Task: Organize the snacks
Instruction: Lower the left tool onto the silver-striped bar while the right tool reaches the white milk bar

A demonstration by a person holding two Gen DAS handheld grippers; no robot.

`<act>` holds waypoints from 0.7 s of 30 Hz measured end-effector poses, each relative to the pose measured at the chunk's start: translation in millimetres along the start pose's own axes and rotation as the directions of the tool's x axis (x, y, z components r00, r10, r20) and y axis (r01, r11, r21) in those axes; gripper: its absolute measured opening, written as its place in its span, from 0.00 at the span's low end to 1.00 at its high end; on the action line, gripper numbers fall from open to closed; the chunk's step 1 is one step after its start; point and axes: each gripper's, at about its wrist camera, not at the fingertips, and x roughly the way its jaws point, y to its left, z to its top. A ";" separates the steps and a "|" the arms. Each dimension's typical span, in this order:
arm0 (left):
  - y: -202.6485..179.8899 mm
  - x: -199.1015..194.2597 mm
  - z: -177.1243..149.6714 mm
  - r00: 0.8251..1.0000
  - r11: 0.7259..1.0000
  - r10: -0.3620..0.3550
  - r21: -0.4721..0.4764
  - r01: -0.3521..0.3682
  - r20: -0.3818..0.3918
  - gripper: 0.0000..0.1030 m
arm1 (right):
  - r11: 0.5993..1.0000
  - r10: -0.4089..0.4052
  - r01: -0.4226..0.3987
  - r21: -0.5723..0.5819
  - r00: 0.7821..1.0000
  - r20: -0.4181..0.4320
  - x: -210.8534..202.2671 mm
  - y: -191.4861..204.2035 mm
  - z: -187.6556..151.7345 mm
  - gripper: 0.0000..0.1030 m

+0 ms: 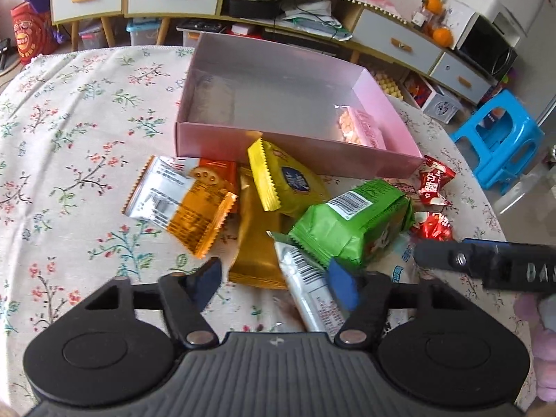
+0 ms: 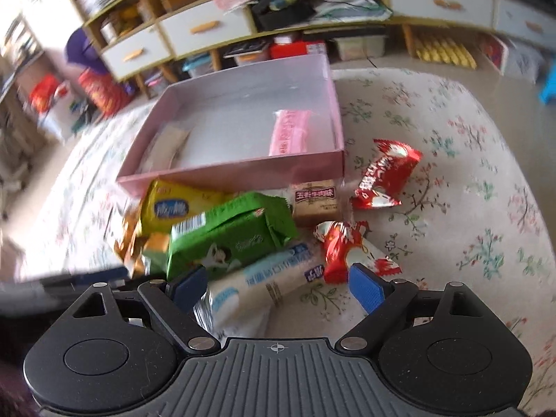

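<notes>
Snacks (image 1: 264, 208) mostly lie heaped on the tabletop against the near wall of the box (image 1: 295, 154); only the pink pack (image 1: 365, 130) and a pale one are inside. My left tongs (image 1: 278, 281) straddle the silver pack (image 1: 312, 295), half open, gripping nothing; right tongs (image 2: 278, 286) gape, empty.

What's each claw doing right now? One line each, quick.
Left claw: open, pads on either side of the silver packet, not pressing it.
Right claw: open, over the white packet, holding nothing.
</notes>
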 end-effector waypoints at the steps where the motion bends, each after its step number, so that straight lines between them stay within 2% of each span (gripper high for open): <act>1: 0.1 -0.3 0.1 1.000 1.000 -0.005 -0.005 0.005 -0.002 0.54 | 1.000 0.005 -0.005 0.025 1.000 -0.004 2.0 -2.4 1.6 0.87; 5: 0.9 -2.6 4.4 1.000 1.000 -0.007 -0.003 0.007 -0.026 0.45 | 0.998 0.006 -0.006 0.066 1.000 -0.007 5.9 -4.4 2.9 0.86; 8: 2.8 -7.1 7.1 0.999 1.000 -0.006 -0.005 0.005 -0.049 0.37 | 0.998 0.003 -0.003 0.068 1.000 -0.002 3.1 -1.9 2.1 0.78; 13: 3.1 -19.0 7.2 0.998 1.000 -0.030 -0.012 0.029 -0.062 0.37 | 0.995 0.014 -0.015 0.103 1.000 0.016 -9.1 -2.3 2.5 0.64; 17: -3.3 -23.8 6.4 0.996 0.998 -0.056 -0.005 0.056 -0.064 0.36 | 0.990 0.056 -0.055 0.129 0.998 -0.008 -9.1 -2.9 1.4 0.59; 21: -10.6 -11.3 0.8 0.987 0.995 -0.099 -0.017 0.097 -0.130 0.36 | 0.985 0.086 -0.075 0.154 0.994 -0.067 4.1 -0.3 -2.3 0.57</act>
